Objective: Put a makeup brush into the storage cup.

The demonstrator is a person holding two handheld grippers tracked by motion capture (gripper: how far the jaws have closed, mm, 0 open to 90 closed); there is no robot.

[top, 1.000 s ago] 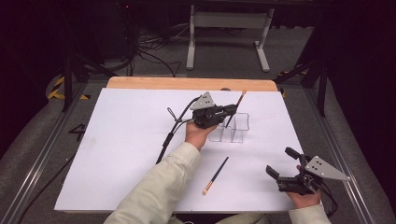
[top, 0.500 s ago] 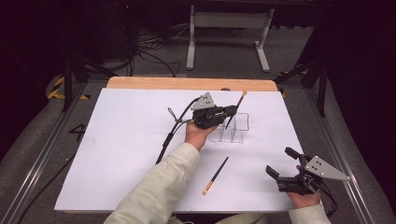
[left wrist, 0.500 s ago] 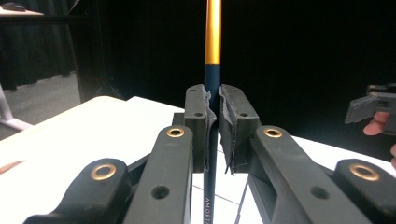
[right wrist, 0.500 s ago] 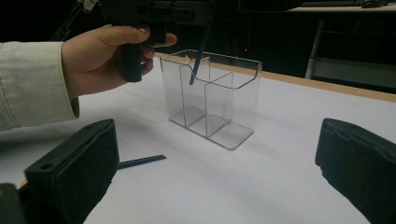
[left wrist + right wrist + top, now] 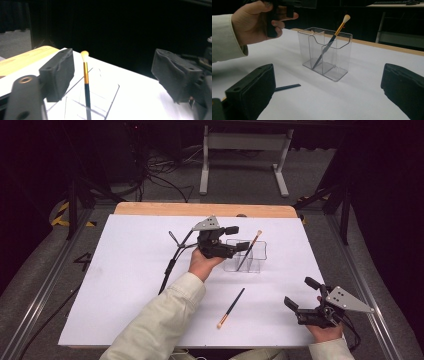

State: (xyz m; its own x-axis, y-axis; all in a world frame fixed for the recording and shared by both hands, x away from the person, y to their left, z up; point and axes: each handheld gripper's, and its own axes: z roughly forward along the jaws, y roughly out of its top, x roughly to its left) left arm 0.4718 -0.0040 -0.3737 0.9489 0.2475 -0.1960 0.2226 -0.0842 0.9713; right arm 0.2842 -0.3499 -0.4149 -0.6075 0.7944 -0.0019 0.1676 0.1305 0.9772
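Leaning in the clear holder (image 5: 251,256), a brush (image 5: 248,251) stands between just-opened left gripper (image 5: 239,238) jaws

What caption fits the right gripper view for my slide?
A makeup brush leans in a clear holder; another brush lies on the table.

Brush (image 5: 248,251): slim, with a black handle, gold collar and pale tuft; stands tilted in a clear holder, tuft up and leaning toward the upper right, handle foot on the floor of one compartment, right of centre in the high view. Holder (image 5: 259,256): clear plastic box, open at the top and split by inner walls into compartments, upright on the white sheet, right of centre in the high view. Second brush (image 5: 231,307): same make, lying flat on the sheet at lower centre, tuft toward the lower left, well apart from the holder.
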